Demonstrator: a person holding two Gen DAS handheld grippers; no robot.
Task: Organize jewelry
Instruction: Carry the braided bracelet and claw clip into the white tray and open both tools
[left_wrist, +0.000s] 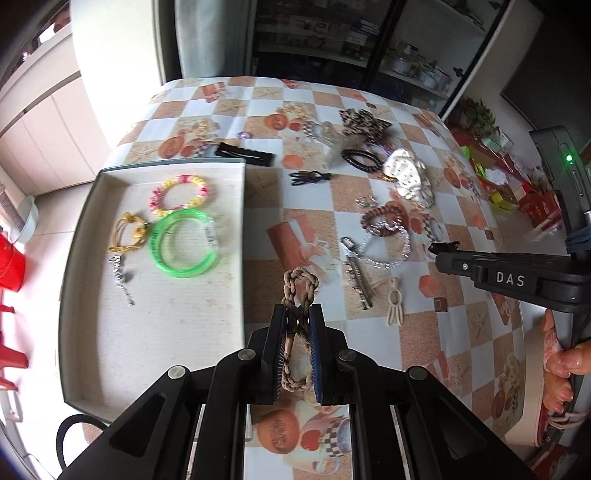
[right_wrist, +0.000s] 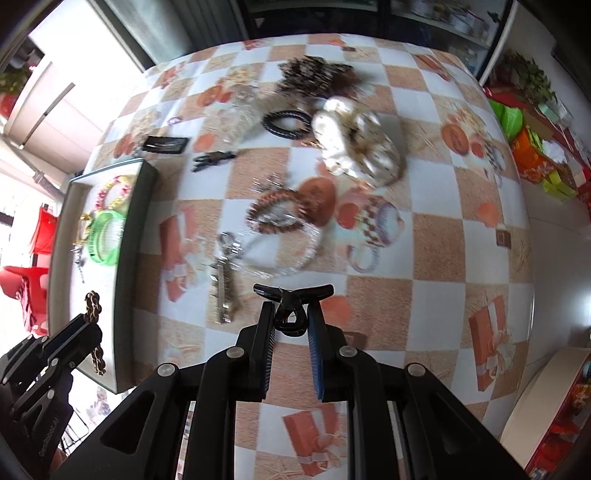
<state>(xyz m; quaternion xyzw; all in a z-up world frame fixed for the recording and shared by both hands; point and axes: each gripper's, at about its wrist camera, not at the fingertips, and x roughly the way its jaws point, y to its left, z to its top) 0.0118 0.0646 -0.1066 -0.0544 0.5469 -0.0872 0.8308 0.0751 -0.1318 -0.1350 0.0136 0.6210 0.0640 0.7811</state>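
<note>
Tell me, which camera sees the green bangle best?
The left wrist view. There the green bangle lies whole and fairly sharp in the tray, beside a pink-and-yellow bracelet. The right wrist view shows it small, blurred and partly hidden behind the tray's wall.

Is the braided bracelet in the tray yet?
No. The braided bracelet hangs pinched in the left gripper, above the tablecloth beside the tray.

White letters "DAS" stand on the right gripper (left_wrist: 443, 246); faint lettering on the left gripper (right_wrist: 92, 325) is illegible.
</note>
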